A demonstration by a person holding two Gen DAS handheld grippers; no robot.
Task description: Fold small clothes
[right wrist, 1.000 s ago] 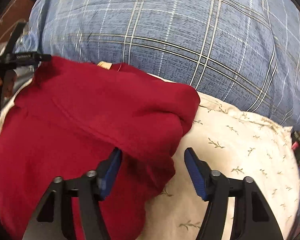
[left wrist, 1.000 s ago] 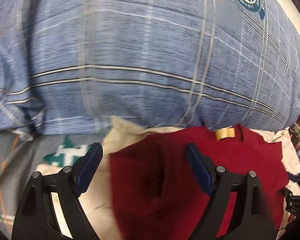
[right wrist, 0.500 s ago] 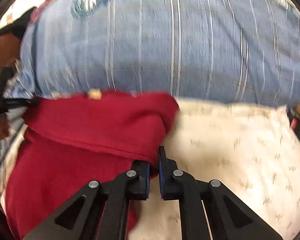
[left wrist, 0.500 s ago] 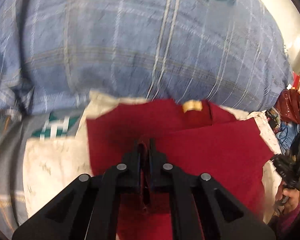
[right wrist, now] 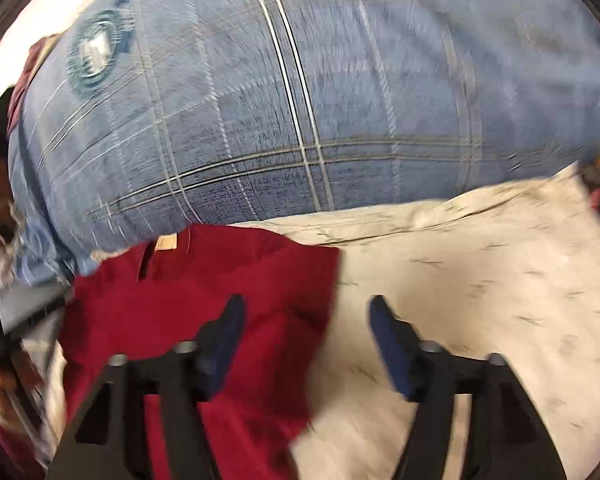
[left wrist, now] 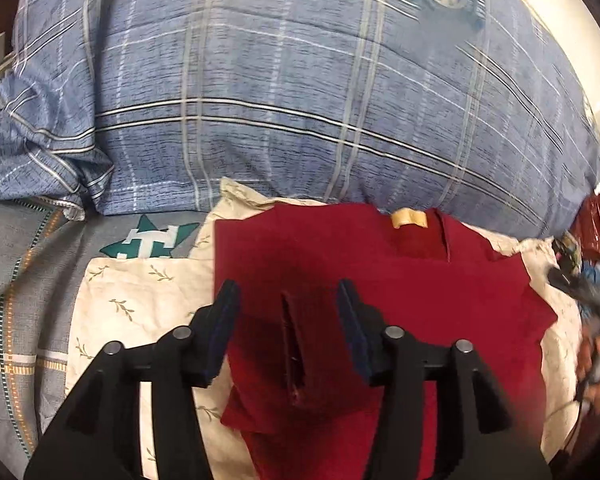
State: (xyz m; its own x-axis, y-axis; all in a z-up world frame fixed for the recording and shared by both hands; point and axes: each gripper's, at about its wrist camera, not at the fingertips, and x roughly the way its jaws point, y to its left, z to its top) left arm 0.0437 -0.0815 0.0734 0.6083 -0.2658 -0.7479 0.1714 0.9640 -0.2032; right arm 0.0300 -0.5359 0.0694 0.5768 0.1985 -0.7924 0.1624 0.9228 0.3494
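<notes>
Both grippers, left [left wrist: 288, 322] and right [right wrist: 306, 330], are spreading their blue-padded jaws, pinching nothing, above the soft red garment [left wrist: 380, 280] (tan neck label pointing toward the plaid pillow [left wrist: 300, 100]), lying lengthwise on cream leaf-print cloth [right wrist: 480, 280].

A big blue plaid pillow [left wrist: 300, 92] fills the upper frame, resting on a bed. A cream leaf-print cloth [left wrist: 140, 296] lies over a grey patterned sheet [left wrist: 20, 280]. Pale wall [left wrist: 572, 20] upper right.
</notes>
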